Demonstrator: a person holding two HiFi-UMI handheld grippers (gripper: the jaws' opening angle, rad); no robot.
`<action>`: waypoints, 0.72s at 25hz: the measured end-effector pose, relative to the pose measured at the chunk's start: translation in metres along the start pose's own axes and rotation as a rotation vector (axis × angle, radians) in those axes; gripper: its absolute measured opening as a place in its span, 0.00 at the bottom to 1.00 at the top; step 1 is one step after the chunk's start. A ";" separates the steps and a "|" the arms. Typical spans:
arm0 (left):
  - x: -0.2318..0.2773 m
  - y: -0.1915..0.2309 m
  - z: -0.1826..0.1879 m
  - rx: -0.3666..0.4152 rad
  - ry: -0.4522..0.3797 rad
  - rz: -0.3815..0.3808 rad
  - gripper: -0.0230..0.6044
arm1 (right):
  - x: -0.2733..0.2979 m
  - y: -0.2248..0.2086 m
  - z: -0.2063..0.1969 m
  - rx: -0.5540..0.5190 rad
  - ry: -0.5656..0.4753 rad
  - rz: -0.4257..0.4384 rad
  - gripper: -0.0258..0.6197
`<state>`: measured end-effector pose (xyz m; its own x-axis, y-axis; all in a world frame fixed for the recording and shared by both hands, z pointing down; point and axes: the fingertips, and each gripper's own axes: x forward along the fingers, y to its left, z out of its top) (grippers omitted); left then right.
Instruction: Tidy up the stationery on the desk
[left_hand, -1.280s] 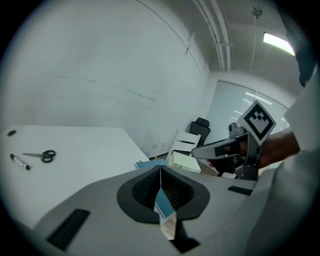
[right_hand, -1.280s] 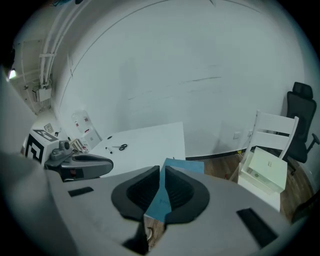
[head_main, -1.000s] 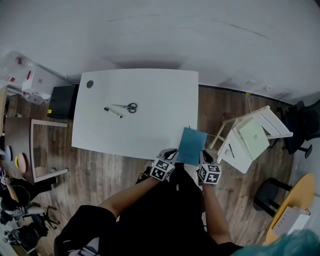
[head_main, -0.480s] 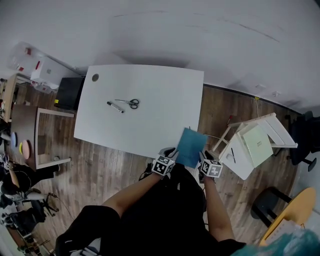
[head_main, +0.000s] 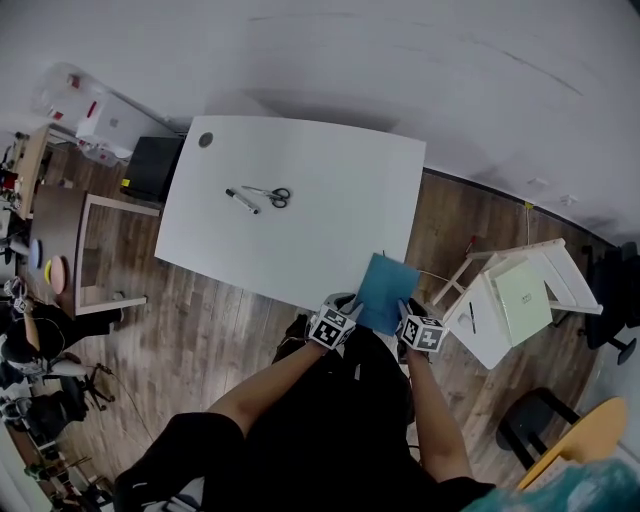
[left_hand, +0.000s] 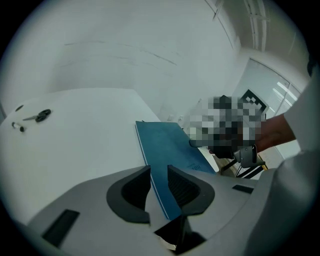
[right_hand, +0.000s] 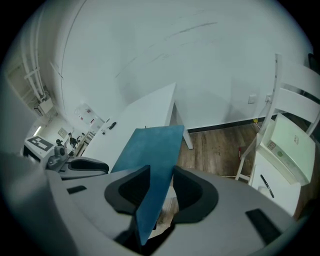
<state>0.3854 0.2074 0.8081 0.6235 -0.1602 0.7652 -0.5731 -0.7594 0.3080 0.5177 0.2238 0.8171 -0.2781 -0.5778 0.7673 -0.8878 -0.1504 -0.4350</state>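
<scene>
A blue notebook (head_main: 385, 292) hangs over the near right corner of the white desk (head_main: 300, 220), tilted, with a gripper at each of its near corners. My left gripper (left_hand: 158, 172) is shut on the notebook's (left_hand: 167, 150) near edge. My right gripper (right_hand: 161, 175) has just been opening. The notebook (right_hand: 150, 155) still stands between its jaws, with a gap showing beside the right jaw. Black-handled scissors (head_main: 272, 196) and a marker (head_main: 241, 201) lie together at the desk's far left.
A white folding chair (head_main: 490, 330) at the right carries a pale green book (head_main: 522, 295) and a pen (head_main: 471, 318). A black box (head_main: 153, 168) and a wooden frame table (head_main: 100, 250) stand left of the desk. Wood floor surrounds it.
Both grippers and the blue notebook have sunk a little toward the desk's near right corner. The head view has shifted, so the desk sits higher and further right in the picture.
</scene>
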 end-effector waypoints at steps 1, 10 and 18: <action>0.000 -0.001 0.001 0.012 -0.005 0.007 0.19 | 0.002 0.004 0.000 -0.014 0.007 0.004 0.27; -0.012 0.031 -0.014 -0.069 -0.009 0.039 0.19 | 0.034 0.056 -0.002 -0.212 0.099 0.008 0.27; -0.038 0.080 -0.022 -0.138 -0.034 0.091 0.19 | 0.067 0.106 0.008 -0.272 0.144 0.040 0.27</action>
<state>0.3041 0.1665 0.8160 0.5818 -0.2477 0.7747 -0.6943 -0.6473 0.3144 0.4081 0.1626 0.8191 -0.3470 -0.4564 0.8193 -0.9352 0.1022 -0.3391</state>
